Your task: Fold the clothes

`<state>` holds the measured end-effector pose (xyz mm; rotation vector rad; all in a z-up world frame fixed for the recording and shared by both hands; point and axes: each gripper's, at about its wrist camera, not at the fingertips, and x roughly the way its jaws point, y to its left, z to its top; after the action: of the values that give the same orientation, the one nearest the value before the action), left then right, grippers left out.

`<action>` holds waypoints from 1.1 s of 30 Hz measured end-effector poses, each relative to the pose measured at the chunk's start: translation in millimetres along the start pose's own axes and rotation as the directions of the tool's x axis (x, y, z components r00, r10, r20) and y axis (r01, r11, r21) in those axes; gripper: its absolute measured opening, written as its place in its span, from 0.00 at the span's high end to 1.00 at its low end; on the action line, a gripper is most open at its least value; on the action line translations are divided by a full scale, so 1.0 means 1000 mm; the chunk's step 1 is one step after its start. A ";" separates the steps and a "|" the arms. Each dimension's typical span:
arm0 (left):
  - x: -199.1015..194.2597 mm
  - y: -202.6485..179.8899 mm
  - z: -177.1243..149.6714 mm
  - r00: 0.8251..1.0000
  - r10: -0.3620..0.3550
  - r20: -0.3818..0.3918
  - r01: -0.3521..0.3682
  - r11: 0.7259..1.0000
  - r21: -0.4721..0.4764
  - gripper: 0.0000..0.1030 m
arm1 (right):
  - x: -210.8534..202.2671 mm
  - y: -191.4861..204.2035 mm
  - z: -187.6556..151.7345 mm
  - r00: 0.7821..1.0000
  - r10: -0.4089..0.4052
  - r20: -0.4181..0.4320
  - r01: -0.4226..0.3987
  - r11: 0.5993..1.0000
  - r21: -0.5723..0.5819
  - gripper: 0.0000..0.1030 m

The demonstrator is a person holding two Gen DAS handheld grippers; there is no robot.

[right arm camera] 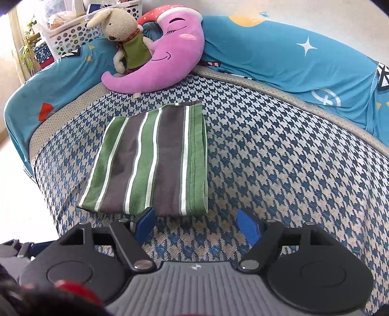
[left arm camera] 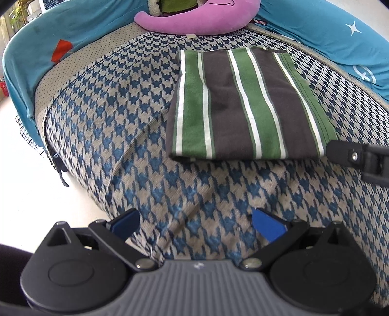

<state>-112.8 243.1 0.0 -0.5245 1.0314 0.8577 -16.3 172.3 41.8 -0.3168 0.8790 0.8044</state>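
Flat folded green-and-grey striped cloth (right arm camera: 150, 160)

The moon pillow (left arm camera: 194, 21) is cropped; right tool (left arm camera: 359, 158) partly seen.

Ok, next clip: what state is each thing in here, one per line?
Green, grey and white striped cloth: folded into a flat rectangle on the houndstooth sofa seat, not held.
Left gripper: jaws open, empty.
Right gripper: jaws open, empty, near the cloth's front edge.
Pink moon-shaped plush pillow: propped against the backrest.
Beige plush rabbit: leaning on the pillow.
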 end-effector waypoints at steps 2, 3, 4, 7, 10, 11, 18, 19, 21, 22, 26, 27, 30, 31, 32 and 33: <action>-0.003 -0.002 -0.005 1.000 0.002 -0.002 -0.002 1.000 0.002 0.00 | -0.001 0.000 -0.002 1.000 0.000 0.001 0.000 1.000 -0.003 0.27; -0.004 -0.002 -0.007 1.000 0.005 -0.002 -0.005 1.000 0.005 0.00 | -0.001 0.000 -0.002 1.000 0.001 0.002 -0.001 1.000 -0.004 0.27; -0.005 -0.004 -0.008 1.000 0.009 -0.001 -0.009 1.000 0.012 0.00 | -0.001 0.000 -0.002 1.000 0.002 0.002 -0.002 1.000 -0.005 0.27; -0.009 -0.006 -0.010 1.000 0.015 0.004 -0.016 1.000 0.019 0.00 | -0.001 0.001 -0.003 1.000 0.005 0.001 -0.005 1.000 -0.008 0.27; -0.015 -0.009 -0.013 1.000 0.017 0.013 -0.017 1.000 0.018 0.00 | -0.001 0.002 -0.003 1.000 0.008 -0.001 -0.008 1.000 -0.013 0.27; -0.017 -0.010 -0.014 1.000 0.018 0.018 -0.019 1.000 0.019 0.00 | -0.001 0.003 -0.003 1.000 0.009 -0.002 -0.009 1.000 -0.014 0.27; -0.021 -0.012 -0.014 0.999 0.022 0.031 -0.023 1.000 0.016 0.00 | 0.000 0.003 -0.003 1.000 0.013 -0.003 -0.013 1.000 -0.018 0.27; -0.021 -0.012 -0.013 0.999 0.022 0.031 -0.022 1.000 0.014 0.00 | 0.000 0.004 -0.003 1.000 0.016 -0.004 -0.016 1.000 -0.017 0.27; -0.023 -0.012 -0.013 0.999 0.021 0.033 -0.021 1.000 0.009 0.00 | 0.001 0.004 -0.003 1.000 0.026 -0.006 -0.026 1.000 -0.015 0.27; -0.024 -0.012 -0.013 0.999 0.020 0.034 -0.020 1.000 0.006 0.00 | 0.001 0.005 -0.002 0.999 0.032 -0.006 -0.033 0.999 -0.014 0.27; -0.028 -0.010 -0.012 0.999 0.019 0.038 -0.019 1.000 -0.006 0.00 | 0.001 0.007 -0.002 0.999 0.049 -0.010 -0.049 0.999 -0.022 0.27; -0.029 -0.010 -0.013 0.999 0.019 0.038 -0.019 1.000 -0.007 0.00 | 0.001 0.008 -0.002 0.999 0.050 -0.011 -0.050 0.998 -0.026 0.27; -0.030 -0.009 -0.014 0.999 0.023 0.038 -0.022 1.000 -0.015 0.00 | 0.001 0.010 -0.002 0.998 0.054 -0.013 -0.054 0.998 -0.034 0.27; -0.030 -0.008 -0.014 0.999 0.024 0.037 -0.024 1.000 -0.015 0.00 | 0.001 0.010 -0.002 0.998 0.055 -0.014 -0.056 0.998 -0.036 0.27; -0.030 -0.008 -0.015 0.999 0.025 0.033 -0.025 1.000 -0.015 0.00 | 0.001 0.011 -0.002 0.998 0.056 -0.017 -0.056 0.998 -0.038 0.27; -0.030 -0.008 -0.016 0.999 0.025 0.028 -0.025 1.000 -0.015 0.00 | 0.001 0.012 -0.002 0.998 0.056 -0.020 -0.056 0.998 -0.040 0.27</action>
<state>-121.5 215.7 19.9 -0.5115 1.0082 0.8928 -25.5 179.5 40.2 -0.3368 0.8932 0.8731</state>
